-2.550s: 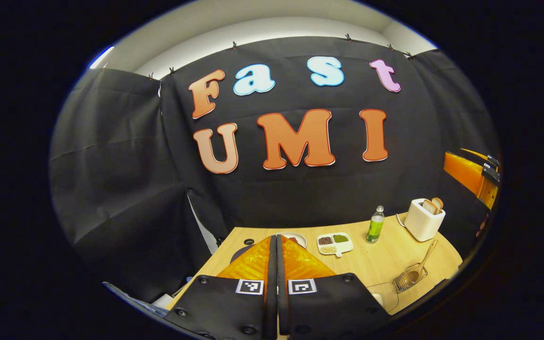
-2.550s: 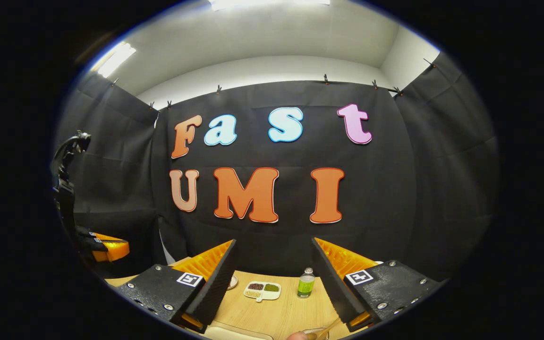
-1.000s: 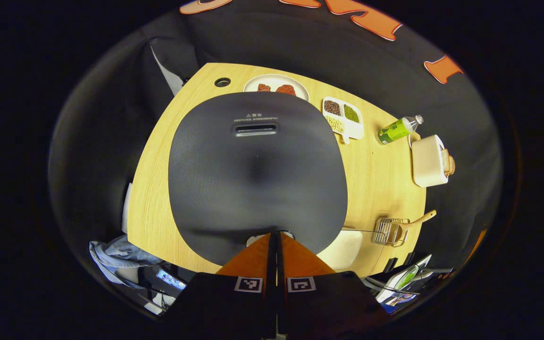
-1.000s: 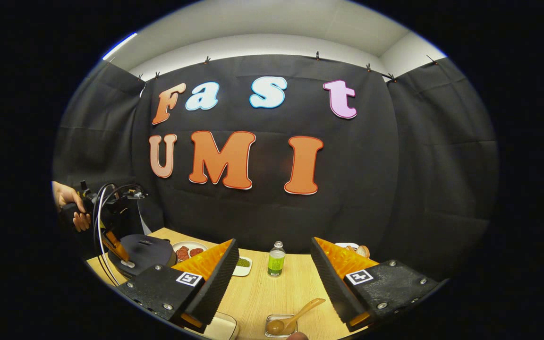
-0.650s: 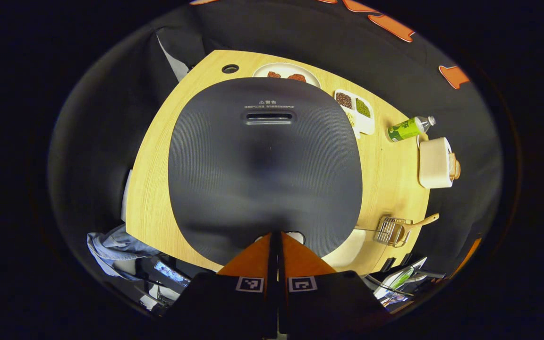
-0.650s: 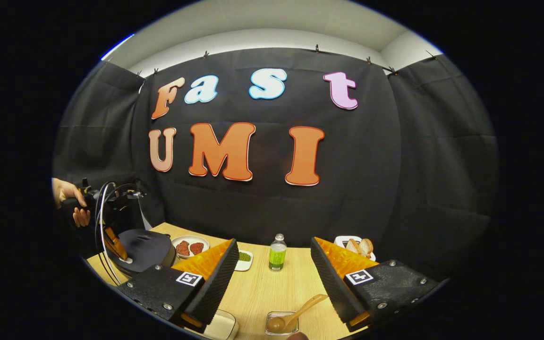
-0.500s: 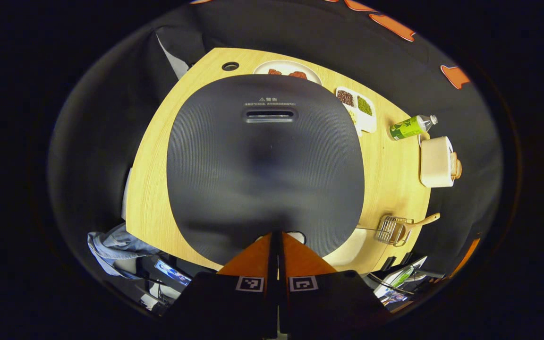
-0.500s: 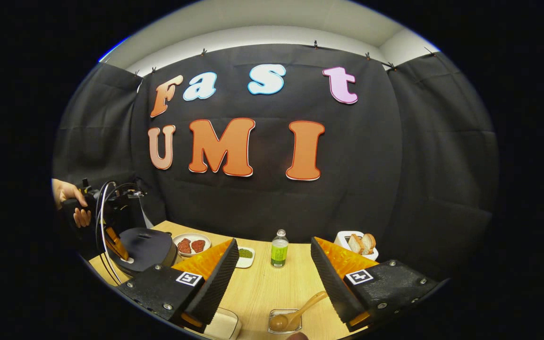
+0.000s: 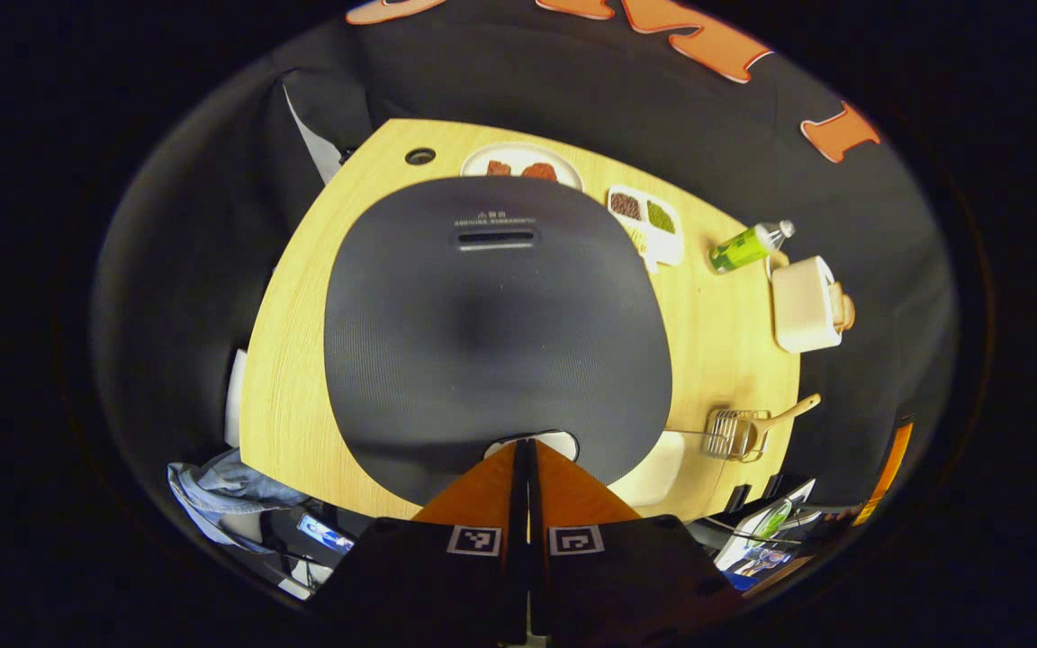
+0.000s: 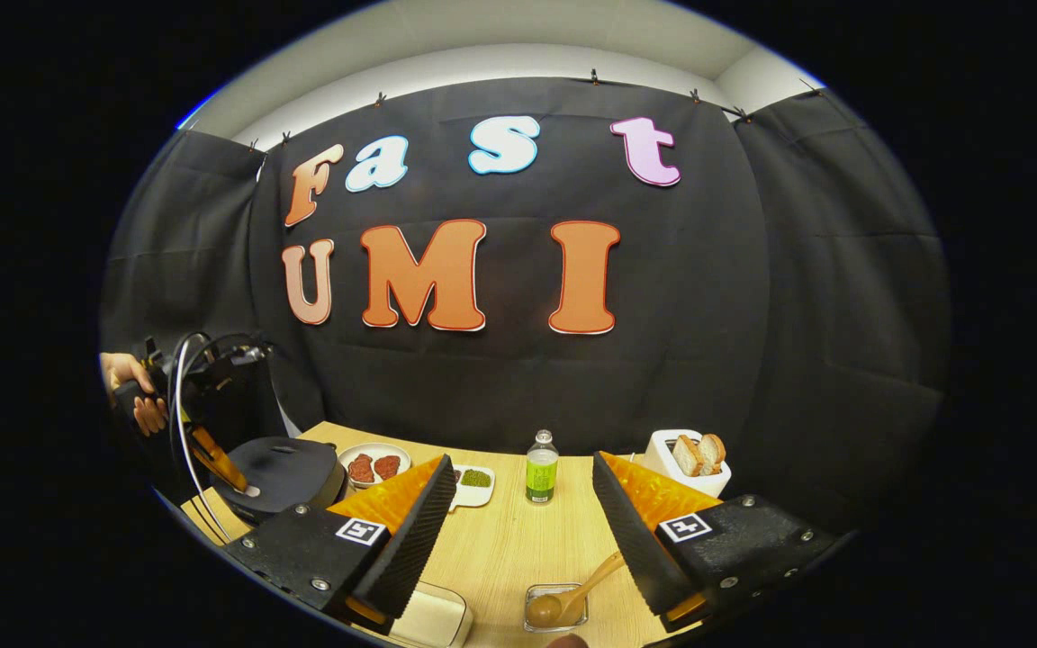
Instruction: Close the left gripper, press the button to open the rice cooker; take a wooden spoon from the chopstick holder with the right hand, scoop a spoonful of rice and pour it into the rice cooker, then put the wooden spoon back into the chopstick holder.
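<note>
Right below my left gripper [image 9: 523,447], its fingers pressed together, the rice cooker [image 9: 493,324] sits lid down on the wooden desk [image 9: 725,324], a broad, rounded, finely ribbed dark top with a pale oval button [image 9: 534,442] at the fingertips. Beyond its near corner the wire chopstick holder [image 9: 734,433] carries the wooden spoon [image 10: 572,594], handle angled up and away. My right gripper [image 10: 518,504] hangs spread wide above it, holding nothing. Farther back stand a green bottle [image 10: 540,467] and a white toaster [image 10: 686,461].
</note>
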